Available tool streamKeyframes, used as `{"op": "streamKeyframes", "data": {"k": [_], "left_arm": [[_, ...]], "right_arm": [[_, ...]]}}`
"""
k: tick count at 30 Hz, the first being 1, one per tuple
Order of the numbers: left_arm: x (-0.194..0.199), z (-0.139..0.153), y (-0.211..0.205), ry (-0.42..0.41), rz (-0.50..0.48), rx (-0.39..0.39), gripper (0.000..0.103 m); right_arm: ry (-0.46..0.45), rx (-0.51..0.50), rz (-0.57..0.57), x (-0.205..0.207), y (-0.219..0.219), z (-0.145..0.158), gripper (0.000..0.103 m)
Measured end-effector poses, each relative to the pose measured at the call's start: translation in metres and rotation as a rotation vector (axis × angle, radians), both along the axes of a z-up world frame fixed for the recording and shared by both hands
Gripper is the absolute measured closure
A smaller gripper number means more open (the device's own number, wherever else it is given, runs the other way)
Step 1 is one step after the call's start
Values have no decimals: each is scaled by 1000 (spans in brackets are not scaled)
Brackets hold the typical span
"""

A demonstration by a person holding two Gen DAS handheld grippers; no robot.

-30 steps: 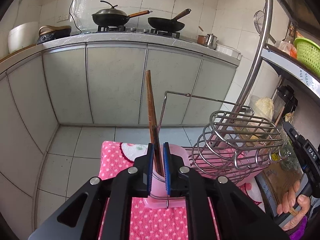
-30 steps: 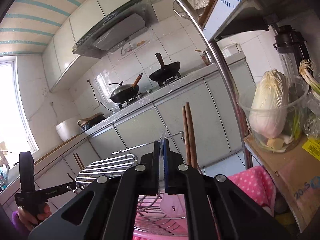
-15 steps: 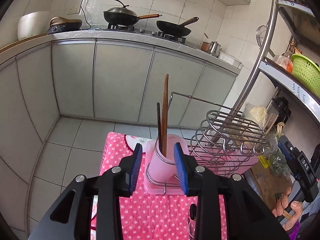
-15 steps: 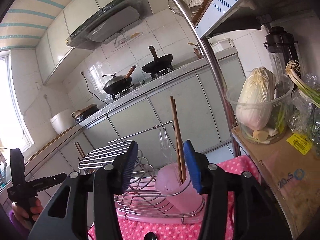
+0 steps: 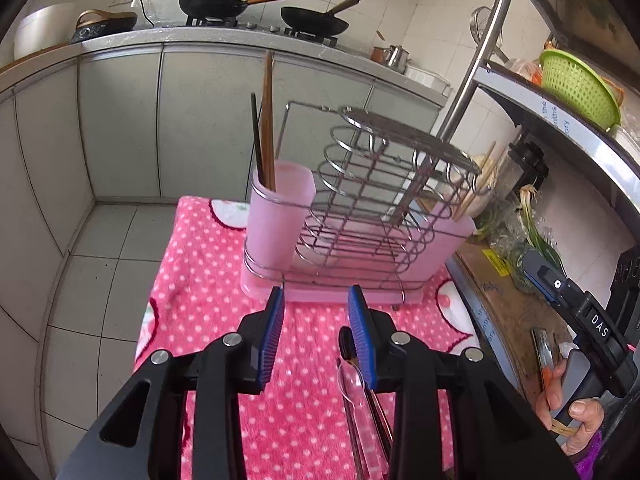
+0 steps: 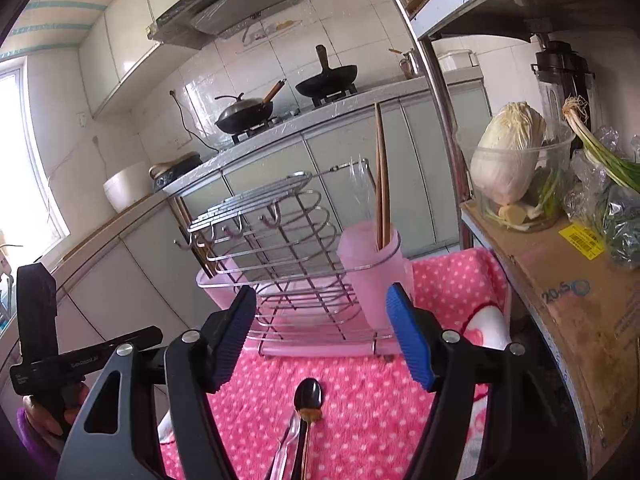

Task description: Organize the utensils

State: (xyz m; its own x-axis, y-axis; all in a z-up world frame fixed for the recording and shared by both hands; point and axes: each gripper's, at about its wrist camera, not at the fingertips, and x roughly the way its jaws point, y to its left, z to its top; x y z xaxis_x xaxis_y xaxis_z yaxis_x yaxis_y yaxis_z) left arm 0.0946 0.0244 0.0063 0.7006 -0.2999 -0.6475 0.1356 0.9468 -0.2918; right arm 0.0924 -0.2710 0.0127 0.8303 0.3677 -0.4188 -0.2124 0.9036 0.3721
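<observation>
Tongs: left gripper (image 5: 316, 320) part open, empty; right gripper (image 6: 324, 320) jaws just opening wide, empty.
Writing: "DAS" on right gripper; "20-5" on box (image 6: 568, 292).
Count: two brown chopsticks (image 5: 267, 120), one black, upright in pink cup (image 5: 276, 216).
Spoons: black spoon (image 6: 307, 396) and clear spoon (image 5: 352, 380) on cloth (image 5: 208, 300), before the cup.

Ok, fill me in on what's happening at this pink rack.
A person holding a gripper in each hand is sorting utensils into a wire rack on a pink dotted cloth. Chopsticks already stand in its pink cup. The left gripper and right gripper are both open and empty, jaws just widened. A dark spoon and clear spoon lie on the cloth, unpicked.
</observation>
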Motion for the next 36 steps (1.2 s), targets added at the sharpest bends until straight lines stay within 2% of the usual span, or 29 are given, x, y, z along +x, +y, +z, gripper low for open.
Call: {"op": "streamKeyframes", "data": {"k": [4,10,15,19,24,30,33,36], "left_arm": [[0,-29,-14,94,-37,-41,71],[5,-72,-36,236,-80,-92,71],[17,-99,-51,332,-85,-83,71],[31,-116,-60,381,-66,-44,71],[44,-136,-68,448,-63,-54,71],[47,-144,-71,455,-41,-30,71],[49,-146,-70,447,-33,-42,76],[50,-146,-68,443,-43,-43,99]], "right_arm": [[75,-27,10,-9,5,-20,35],[198,0,42,-12,6,-46,35],[261,11,55,-11,4,-58,35],[290,22,71,-11,1,-62,35],[342,68,73,-8,-7,-71,35],[389,105,78,-3,-9,-82,35],[399,101,89,-1,-5,-85,38],[418,97,102,2,0,-89,41]]}}
